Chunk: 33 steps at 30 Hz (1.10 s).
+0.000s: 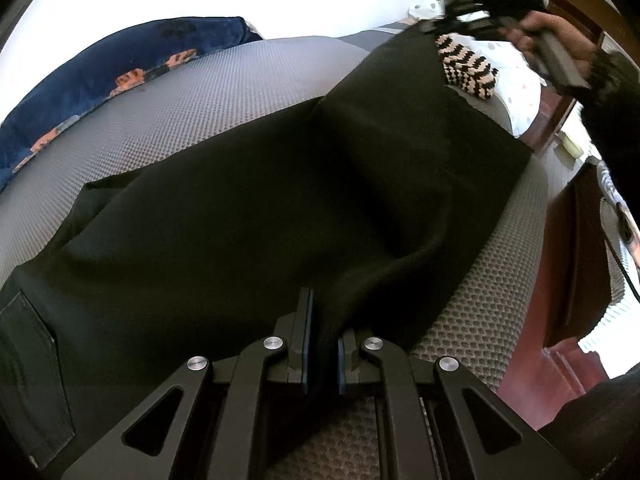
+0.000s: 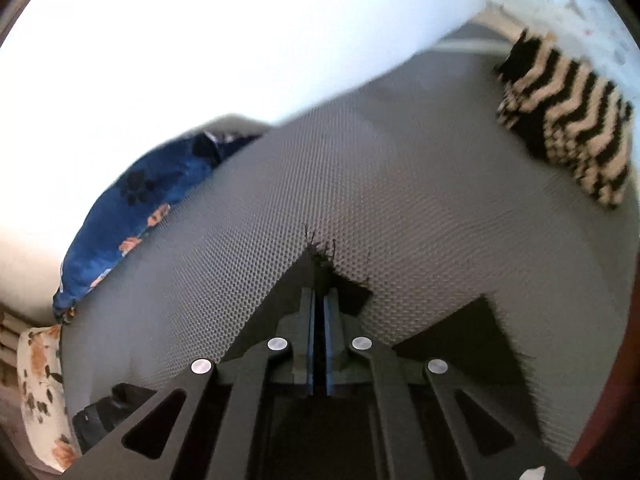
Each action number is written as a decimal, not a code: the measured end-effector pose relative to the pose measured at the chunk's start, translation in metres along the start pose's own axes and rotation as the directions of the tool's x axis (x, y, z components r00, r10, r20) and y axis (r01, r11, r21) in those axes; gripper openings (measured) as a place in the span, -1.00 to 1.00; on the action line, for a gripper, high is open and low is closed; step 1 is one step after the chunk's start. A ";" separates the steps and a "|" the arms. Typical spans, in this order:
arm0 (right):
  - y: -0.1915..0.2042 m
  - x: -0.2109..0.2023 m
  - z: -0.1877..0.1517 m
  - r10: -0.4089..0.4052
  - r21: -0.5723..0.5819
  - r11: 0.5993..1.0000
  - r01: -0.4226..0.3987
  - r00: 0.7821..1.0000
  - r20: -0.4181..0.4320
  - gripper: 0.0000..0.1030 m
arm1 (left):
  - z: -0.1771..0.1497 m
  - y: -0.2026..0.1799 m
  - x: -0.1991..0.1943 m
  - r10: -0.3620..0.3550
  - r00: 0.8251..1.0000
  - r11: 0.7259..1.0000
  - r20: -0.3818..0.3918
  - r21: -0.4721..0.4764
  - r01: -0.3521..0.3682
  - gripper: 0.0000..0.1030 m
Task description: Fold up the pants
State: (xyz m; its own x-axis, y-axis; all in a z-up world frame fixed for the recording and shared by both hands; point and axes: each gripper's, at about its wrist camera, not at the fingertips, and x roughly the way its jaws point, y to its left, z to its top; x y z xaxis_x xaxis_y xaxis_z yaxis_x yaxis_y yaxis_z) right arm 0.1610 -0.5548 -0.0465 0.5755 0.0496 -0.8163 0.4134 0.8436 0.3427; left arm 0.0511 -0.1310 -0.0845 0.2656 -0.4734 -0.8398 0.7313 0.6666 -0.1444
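From my left wrist view, the black pants (image 1: 280,184) lie spread across the grey mesh-textured mattress (image 1: 208,96), running from the near left, where a patch pocket (image 1: 32,376) shows, up to the far right. My left gripper (image 1: 324,344) is clamped on a ridge of the pants fabric at their near edge, the cloth pinched between its blue pads and pulled up into a fold. At the far right of that view I can see my right gripper (image 1: 472,8) held in a hand (image 1: 556,40), blurred, above the far end of the pants. In the right wrist view the right gripper (image 2: 319,320) has its fingers drawn tight together on a frayed corner of the black cloth (image 2: 324,268) (loose threads stick out past the fingertips), and a second dark corner (image 2: 472,344) lies on the mattress (image 2: 360,168) just to the right. A black-and-cream zigzag knit piece (image 2: 568,128) rests on the far right of the mattress, close beside the far end of the pants in the left view (image 1: 468,66). A dark blue floral cushion (image 1: 104,76) sits along the far left edge, also visible from the right wrist (image 2: 132,216), with a white floral fabric (image 2: 40,392) near left below it.
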 end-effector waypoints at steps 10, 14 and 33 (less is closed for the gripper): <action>-0.108 -0.048 -0.102 -0.213 0.151 0.964 0.218 0.976 -0.049 -0.95 | -0.003 -0.009 0.000 -0.015 1.000 0.993 -0.001 0.116 0.015 -0.81; -0.135 -0.036 -0.139 -0.234 0.204 0.946 0.252 0.966 -0.110 -0.95 | -0.001 -0.010 0.000 -0.031 0.999 0.988 -0.015 0.154 0.033 -0.81; -0.148 -0.047 -0.135 -0.224 0.200 0.949 0.242 0.969 -0.108 -0.44 | 0.004 -0.009 -0.004 -0.075 0.994 0.987 -0.078 0.137 0.085 0.13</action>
State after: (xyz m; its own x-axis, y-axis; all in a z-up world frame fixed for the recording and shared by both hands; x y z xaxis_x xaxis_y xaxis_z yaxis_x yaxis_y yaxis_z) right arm -0.0229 -0.6100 -0.1216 0.3884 -0.0829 -0.9177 0.6728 0.7060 0.2210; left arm 0.0462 -0.1374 -0.0774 0.1603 -0.4761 -0.8647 0.8302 0.5389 -0.1428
